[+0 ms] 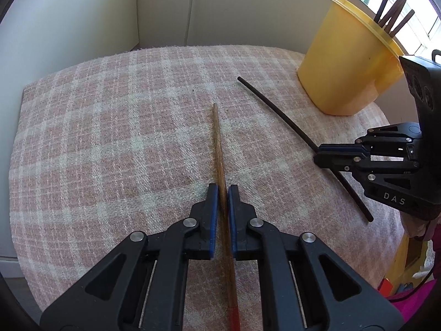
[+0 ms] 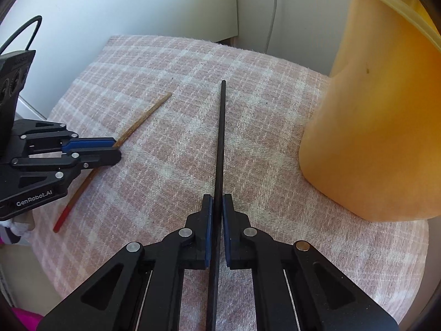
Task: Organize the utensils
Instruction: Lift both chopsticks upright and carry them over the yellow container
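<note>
I've got the left gripper point(image 1: 223, 190) pinching the wooden chopstick point(image 1: 219, 149) mid-cloth, the right gripper point(image 2: 217, 201) pinching the black chopstick point(image 2: 221, 138); next, tip both into the yellow container point(image 1: 350, 63) at the cloth's far right corner

Left gripper point(image 1: 223, 193), jaws clamped on brown wooden chopstick point(image 1: 219, 149) w/ red end, tip pointing away over pink plaid cloth point(image 1: 110, 138). Right gripper point(image 1: 317, 155) at right edge, jaws pinched on black chopstick point(image 1: 275, 104). Yellow plastic container point(image 1: 350, 60) far right on cloth, holding several dark utensils point(image 1: 394, 13) upright.
</note>
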